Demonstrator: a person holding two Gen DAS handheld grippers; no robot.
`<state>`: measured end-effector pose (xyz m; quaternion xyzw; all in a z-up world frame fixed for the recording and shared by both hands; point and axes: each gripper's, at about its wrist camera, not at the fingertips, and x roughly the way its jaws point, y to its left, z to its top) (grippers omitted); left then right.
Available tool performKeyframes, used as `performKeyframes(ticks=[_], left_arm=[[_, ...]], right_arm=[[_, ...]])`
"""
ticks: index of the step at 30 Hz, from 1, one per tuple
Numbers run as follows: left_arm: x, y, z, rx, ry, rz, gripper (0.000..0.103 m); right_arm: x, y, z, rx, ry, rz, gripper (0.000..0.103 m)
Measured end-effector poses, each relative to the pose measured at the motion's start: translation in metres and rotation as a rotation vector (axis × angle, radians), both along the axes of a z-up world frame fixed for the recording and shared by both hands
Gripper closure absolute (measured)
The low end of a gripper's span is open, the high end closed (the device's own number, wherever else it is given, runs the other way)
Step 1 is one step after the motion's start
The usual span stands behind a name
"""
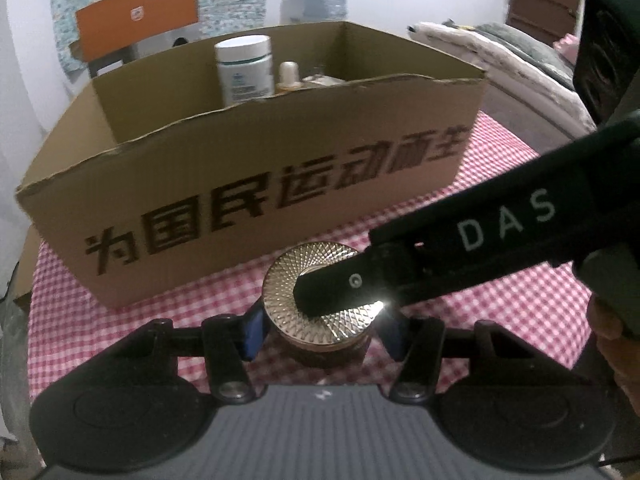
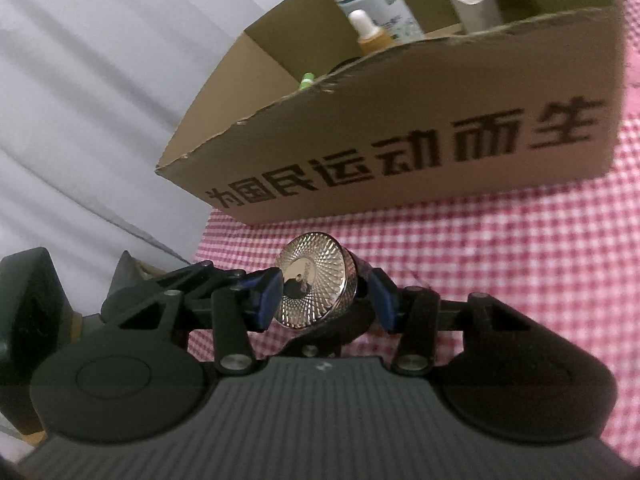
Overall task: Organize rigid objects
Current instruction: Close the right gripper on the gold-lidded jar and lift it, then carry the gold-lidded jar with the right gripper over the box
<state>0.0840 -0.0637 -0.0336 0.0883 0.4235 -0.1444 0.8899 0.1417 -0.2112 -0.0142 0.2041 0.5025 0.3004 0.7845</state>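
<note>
A small brown jar with a faceted silver lid (image 1: 320,296) stands on the pink checked cloth just in front of the cardboard box (image 1: 248,184). My left gripper (image 1: 322,332) has its blue pads on both sides of the jar's body and looks shut on it. My right gripper's finger (image 1: 332,288) reaches in from the right and lies across the lid. In the right wrist view the lid (image 2: 314,284) sits between my right gripper's (image 2: 324,300) blue pads, which stand apart from it.
The open box (image 2: 400,152) holds a white bottle (image 1: 244,68), a small dropper bottle (image 1: 289,76) and a white tube (image 2: 476,6). Folded bedding (image 1: 504,56) lies at the back right. An orange box (image 1: 136,14) stands behind on the left.
</note>
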Motion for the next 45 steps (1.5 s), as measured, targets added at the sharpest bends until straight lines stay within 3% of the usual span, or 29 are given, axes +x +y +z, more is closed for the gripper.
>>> performKeyframes(ticks=[8,26,35,40,45], left_arm=[[0.001,-0.017,-0.003,0.060,0.001,-0.017,0.044],[0.001,-0.017,-0.001,0.043,0.013,-0.004,0.046],[-0.010,-0.021,0.013,0.046,-0.024,0.003,0.046],[-0.021,-0.020,0.042,0.026,-0.101,0.005,0.046],[-0.016,-0.022,0.084,0.003,-0.215,0.005,0.046]], right_arm=[[0.002,-0.016,-0.004,0.033,0.022,-0.027,0.054],[0.000,-0.019,-0.001,0.025,0.012,-0.015,0.053],[-0.008,-0.021,0.010,0.026,-0.025,-0.009,0.054],[-0.017,-0.022,0.038,0.026,-0.094,0.001,0.054],[-0.015,-0.024,0.091,0.022,-0.233,0.011,0.054]])
